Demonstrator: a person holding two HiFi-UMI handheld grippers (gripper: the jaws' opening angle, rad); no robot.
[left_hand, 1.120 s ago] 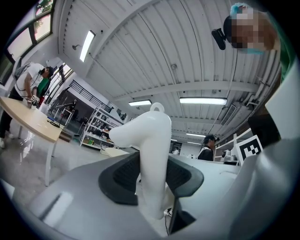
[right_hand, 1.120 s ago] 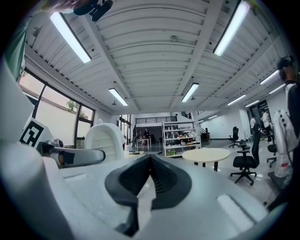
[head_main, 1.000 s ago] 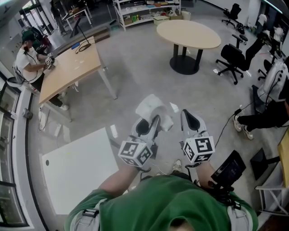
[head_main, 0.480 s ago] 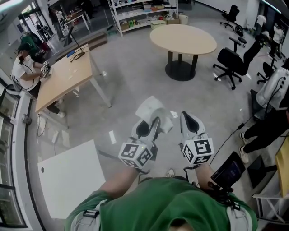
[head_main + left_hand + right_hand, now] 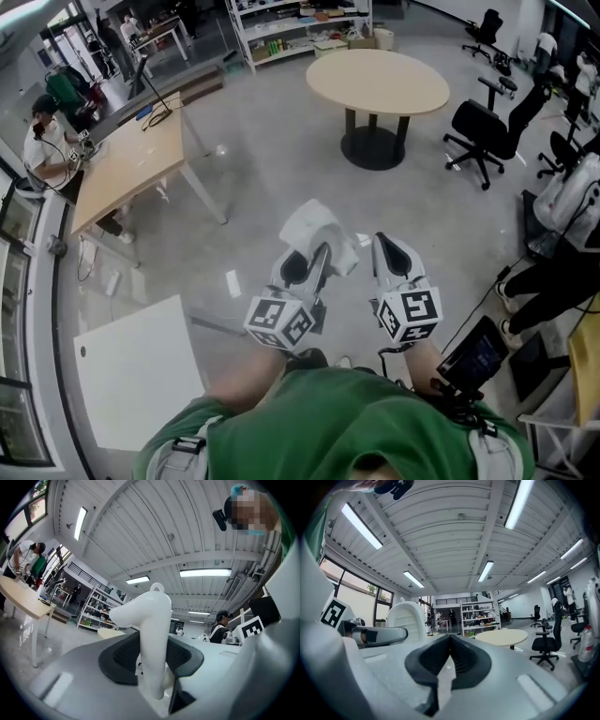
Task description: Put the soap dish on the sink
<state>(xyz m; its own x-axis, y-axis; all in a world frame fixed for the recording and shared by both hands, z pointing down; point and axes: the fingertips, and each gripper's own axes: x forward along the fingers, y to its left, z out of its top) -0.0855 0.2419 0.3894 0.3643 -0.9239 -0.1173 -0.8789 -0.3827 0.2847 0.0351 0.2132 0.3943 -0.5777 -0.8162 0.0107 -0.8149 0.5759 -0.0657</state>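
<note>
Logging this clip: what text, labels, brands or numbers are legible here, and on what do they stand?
No readable words, brands or numbers in any view.
Left marker cube, right marker cube: black-and-white square codes, no letters.
Shelf goods: print too small to read.

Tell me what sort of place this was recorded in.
Probably an open-plan office or lab workspace: a round meeting table and a long wooden desk on bare concrete floor, black swivel chairs, and stocked white shelving at the back.
</note>
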